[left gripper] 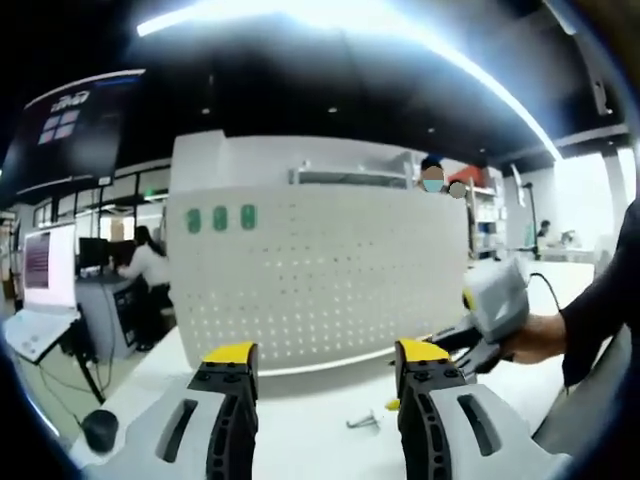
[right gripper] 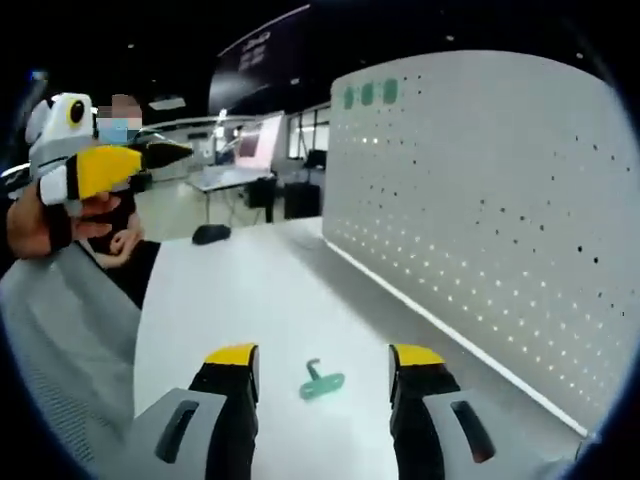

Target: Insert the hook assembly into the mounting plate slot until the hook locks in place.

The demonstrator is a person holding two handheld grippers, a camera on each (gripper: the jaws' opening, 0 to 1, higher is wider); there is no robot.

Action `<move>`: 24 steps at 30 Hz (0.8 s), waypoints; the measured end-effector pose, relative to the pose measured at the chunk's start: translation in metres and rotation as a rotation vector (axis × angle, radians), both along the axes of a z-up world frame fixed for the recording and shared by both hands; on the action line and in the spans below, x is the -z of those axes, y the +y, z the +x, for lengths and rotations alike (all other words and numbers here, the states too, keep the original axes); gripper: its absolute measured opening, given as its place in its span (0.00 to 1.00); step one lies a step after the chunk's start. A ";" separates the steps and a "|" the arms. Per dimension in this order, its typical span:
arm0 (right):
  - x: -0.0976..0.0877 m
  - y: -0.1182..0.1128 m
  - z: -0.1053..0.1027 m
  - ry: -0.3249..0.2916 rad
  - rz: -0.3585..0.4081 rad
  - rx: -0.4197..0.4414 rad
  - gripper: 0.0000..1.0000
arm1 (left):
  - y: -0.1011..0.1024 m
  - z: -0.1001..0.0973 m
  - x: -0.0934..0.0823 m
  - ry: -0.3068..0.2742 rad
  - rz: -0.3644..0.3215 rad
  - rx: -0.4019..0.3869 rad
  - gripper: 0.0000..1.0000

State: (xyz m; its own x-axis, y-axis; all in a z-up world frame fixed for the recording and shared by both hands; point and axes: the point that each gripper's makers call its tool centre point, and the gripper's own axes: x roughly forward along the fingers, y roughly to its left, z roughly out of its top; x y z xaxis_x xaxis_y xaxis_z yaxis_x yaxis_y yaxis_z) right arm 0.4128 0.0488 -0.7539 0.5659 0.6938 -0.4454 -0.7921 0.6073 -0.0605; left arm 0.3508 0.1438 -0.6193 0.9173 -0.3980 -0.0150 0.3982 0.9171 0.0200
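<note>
Pegboard (left gripper: 320, 280): large white perforated plate, upright on the table (right gripper: 250, 290); three green marks at its 10 o'clock corner. Judged the mounting plate; no hook yet seated.

Table: white, bare apart from the hook.

Right gripper (right gripper: 322, 370): jaws stood wide apart, holding nothing, touching nothing. Hook (right gripper: 321, 381) lay flat on the table between its jaw tips.

Left gripper (left gripper: 325, 365): jaws wide apart, empty, facing the pegboard.

Hook: small, green, loop at 12 o'clock in the right gripper view.

Step judged: pickup. Best done by lowering squarely, closing on the shank, leaving the catch end free for the slot.
</note>
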 end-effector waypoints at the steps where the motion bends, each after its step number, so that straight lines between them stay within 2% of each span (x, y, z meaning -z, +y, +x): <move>1: 0.004 0.001 0.000 0.008 -0.002 0.001 0.51 | 0.000 0.000 0.000 0.000 0.001 0.000 0.56; 4: 0.017 0.003 0.001 0.051 -0.012 -0.001 0.49 | 0.001 0.001 0.000 0.002 -0.005 0.001 0.56; 7: 0.021 0.006 0.001 0.075 0.003 -0.005 0.49 | -0.001 0.002 0.001 0.006 -0.006 0.009 0.56; 10: 0.027 0.008 0.002 0.104 0.002 -0.003 0.42 | -0.001 0.002 0.003 0.011 -0.004 0.011 0.55; 13: 0.036 0.009 0.003 0.138 -0.008 0.006 0.40 | -0.002 0.003 0.005 0.018 -0.002 0.015 0.55; 24: 0.055 0.013 0.007 0.186 -0.054 0.004 0.38 | -0.002 0.002 0.004 0.016 0.000 0.018 0.53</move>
State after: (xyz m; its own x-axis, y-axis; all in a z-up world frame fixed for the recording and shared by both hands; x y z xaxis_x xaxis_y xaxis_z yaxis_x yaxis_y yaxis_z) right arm 0.4202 0.0617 -0.8085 0.4734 0.6638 -0.5790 -0.7901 0.6106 0.0540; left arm 0.3531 0.1419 -0.6237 0.9094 -0.4149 -0.0299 0.4154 0.9095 0.0130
